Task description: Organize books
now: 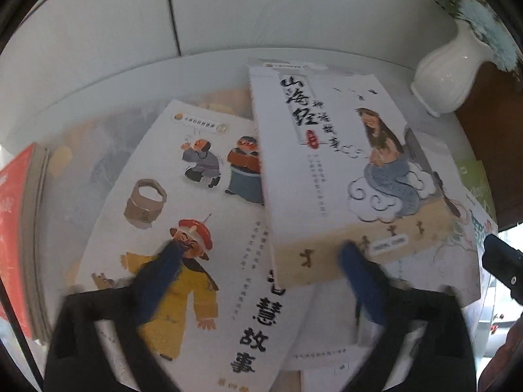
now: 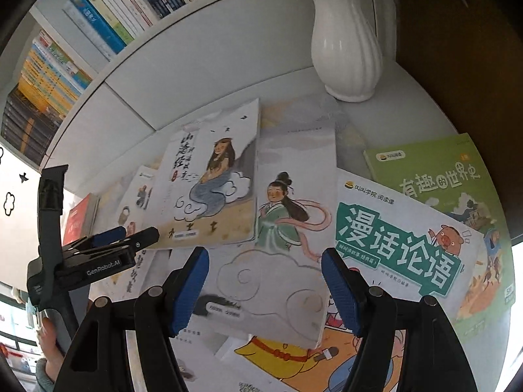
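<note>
Several children's books lie overlapping on a white tabletop (image 1: 98, 75). My left gripper (image 1: 261, 261) hangs open over two of them. Its left pad is above the book with a yellow-robed man (image 1: 183, 228), its right pad above the lower edge of the mermaid-cover book (image 1: 343, 163). Nothing is between the jaws. My right gripper (image 2: 266, 281) is open over the book showing a green-robed woman on a cloud (image 2: 287, 228). In the right wrist view the left gripper (image 2: 137, 233) shows at the left, beside the mermaid-cover book (image 2: 212, 179).
A white vase (image 2: 346, 49) with pale blue flowers stands at the back of the table. A teal-titled book (image 2: 402, 238) and a green book (image 2: 441, 176) lie right. A red book (image 1: 16, 228) lies far left. Shelves of upright books (image 2: 98, 16) rise behind. A hand (image 2: 49, 343) shows lower left.
</note>
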A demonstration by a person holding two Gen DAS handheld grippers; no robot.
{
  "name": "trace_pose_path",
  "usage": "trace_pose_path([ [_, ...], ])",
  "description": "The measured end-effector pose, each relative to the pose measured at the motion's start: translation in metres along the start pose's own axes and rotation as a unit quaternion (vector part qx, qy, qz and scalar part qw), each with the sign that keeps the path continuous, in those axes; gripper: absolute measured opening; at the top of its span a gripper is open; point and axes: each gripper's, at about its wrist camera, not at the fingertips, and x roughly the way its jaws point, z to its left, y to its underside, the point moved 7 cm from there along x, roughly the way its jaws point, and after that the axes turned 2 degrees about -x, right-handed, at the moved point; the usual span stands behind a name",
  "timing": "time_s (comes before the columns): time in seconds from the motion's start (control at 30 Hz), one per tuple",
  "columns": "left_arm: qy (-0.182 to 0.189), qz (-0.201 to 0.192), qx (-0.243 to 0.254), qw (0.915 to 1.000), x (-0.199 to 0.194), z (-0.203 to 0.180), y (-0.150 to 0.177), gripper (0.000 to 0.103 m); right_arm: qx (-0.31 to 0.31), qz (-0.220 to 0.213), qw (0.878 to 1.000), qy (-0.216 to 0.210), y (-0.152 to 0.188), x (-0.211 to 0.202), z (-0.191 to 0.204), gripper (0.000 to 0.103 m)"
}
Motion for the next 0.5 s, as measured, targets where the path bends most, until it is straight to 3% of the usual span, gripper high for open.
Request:
trace_pose_path([
  [0.1,0.017,0.004,-0.011,0.9998,0.003,0.003,-0.001,0.103,-0.005,0.008,1.0,0.003,0.001,0.007,0.003,0.069],
  [0.3,0.0,0.02,-0.034,0.9992,0.0,0.007,0.006,0.103,-0.001,0.019,1.0,-0.001,0.009,0.016,0.007,0.069],
  [0.5,0.017,0.033,-0.019,0.9991,0.001,0.006,0.009,0.103,-0.001,0.006,1.0,-0.009,0.002,0.016,0.011,0.069],
])
